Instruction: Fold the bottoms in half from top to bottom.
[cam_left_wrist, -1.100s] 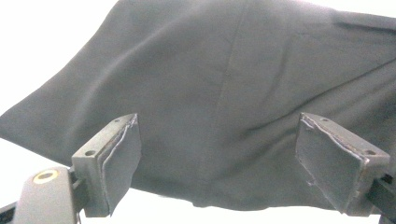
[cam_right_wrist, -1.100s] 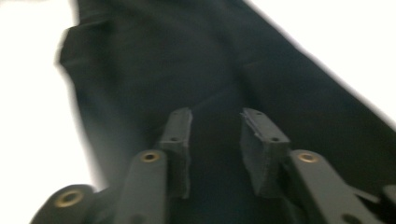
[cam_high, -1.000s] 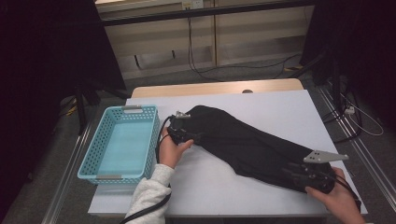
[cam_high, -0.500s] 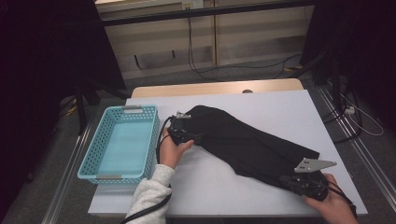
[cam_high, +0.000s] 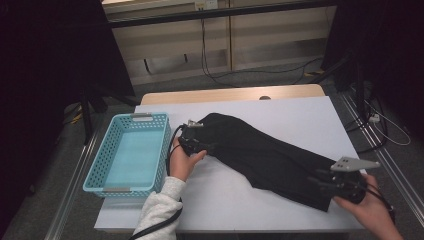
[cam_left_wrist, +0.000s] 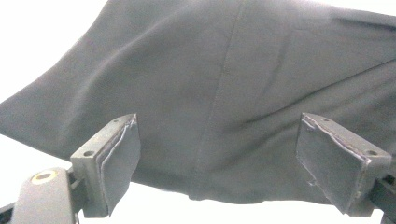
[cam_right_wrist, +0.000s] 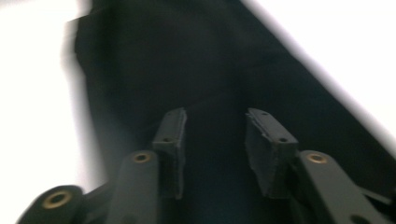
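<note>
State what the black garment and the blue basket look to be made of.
Black garment: seemingly woven cloth, matte; it drapes, creases and shows a stitched seam. Blue basket: probably moulded plastic, slightly glossy, with rigid walls pierced by regular holes.

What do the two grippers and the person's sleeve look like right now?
Both are black handheld units. The left gripper trails a black cable along a light grey fleecy sleeve; its metal jaws carry worn grey pads. The right gripper bears a grey three-cornered plate and brass-coloured rivets.
</note>
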